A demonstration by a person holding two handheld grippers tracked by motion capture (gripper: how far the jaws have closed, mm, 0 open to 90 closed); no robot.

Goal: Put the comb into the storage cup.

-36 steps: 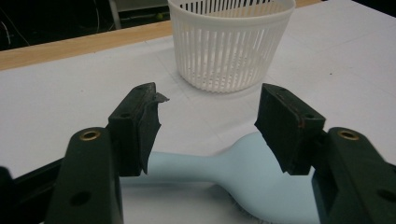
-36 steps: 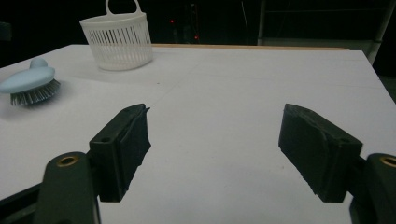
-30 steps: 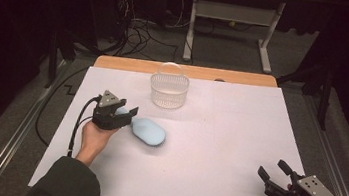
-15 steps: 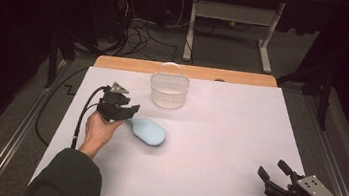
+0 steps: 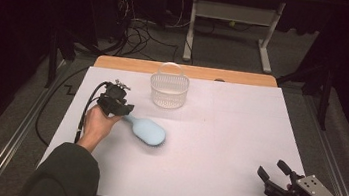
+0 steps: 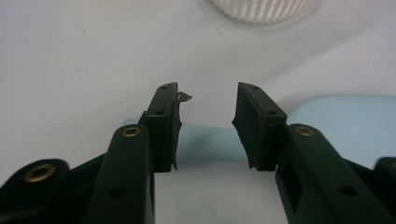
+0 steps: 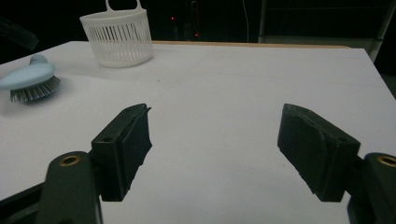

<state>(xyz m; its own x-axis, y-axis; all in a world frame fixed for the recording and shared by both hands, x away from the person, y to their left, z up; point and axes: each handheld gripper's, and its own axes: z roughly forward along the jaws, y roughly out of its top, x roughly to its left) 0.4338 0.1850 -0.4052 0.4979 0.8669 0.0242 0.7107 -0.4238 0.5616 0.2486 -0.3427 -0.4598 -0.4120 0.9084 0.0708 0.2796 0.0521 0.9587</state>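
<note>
The left gripper (image 5: 120, 105) straddles the blue brush's (image 5: 147, 130) handle, jaws apart. The right gripper (image 5: 274, 173) hovers spread wide near the table's (image 5: 228, 135) corner.

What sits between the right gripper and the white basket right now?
Nothing: from the right gripper to the white basket there is only bare white table, as the high view shows. The blue brush lies off to the left, at the left gripper.
</note>
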